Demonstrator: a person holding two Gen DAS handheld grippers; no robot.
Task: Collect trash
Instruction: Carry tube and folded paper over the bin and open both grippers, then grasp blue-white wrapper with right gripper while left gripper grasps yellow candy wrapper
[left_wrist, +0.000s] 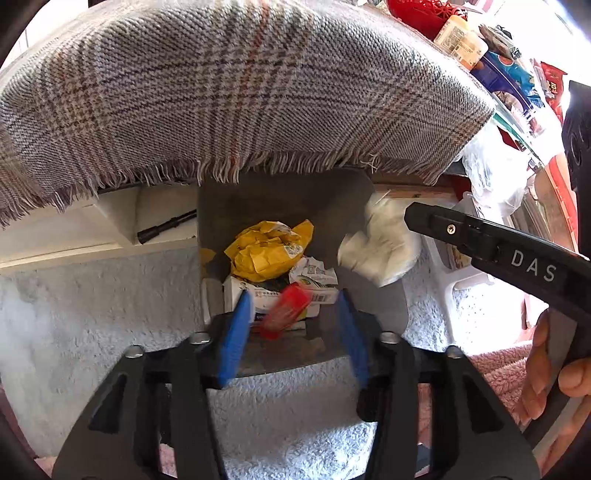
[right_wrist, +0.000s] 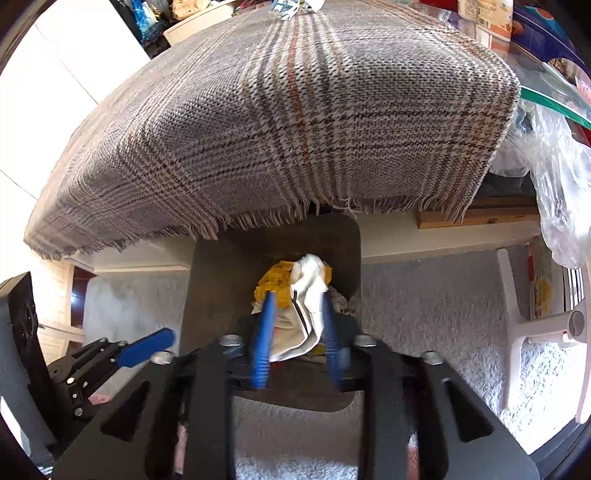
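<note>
A dark grey bin (left_wrist: 280, 206) stands on the rug under the table edge. It holds a crumpled yellow wrapper (left_wrist: 266, 251) and a white carton (left_wrist: 240, 291). My left gripper (left_wrist: 293, 317) hangs over the bin, open. A blurred red packet (left_wrist: 286, 310) lies loose between its blue pads. My right gripper (right_wrist: 297, 332) is also over the bin (right_wrist: 221, 277), jaws apart. A white crumpled wad (right_wrist: 306, 306) sits loosely between its pads above the yellow wrapper (right_wrist: 275, 280). In the left wrist view this wad (left_wrist: 376, 247) is blurred beside the right gripper's black finger (left_wrist: 480, 240).
A plaid fringed cloth (left_wrist: 240, 85) drapes over the table just above the bin. Packets and bottles (left_wrist: 461, 40) crowd the table's right side. A clear plastic bag (right_wrist: 554, 166) hangs at the right, and a white plastic stool (right_wrist: 546, 328) stands on the fluffy rug (right_wrist: 424, 314).
</note>
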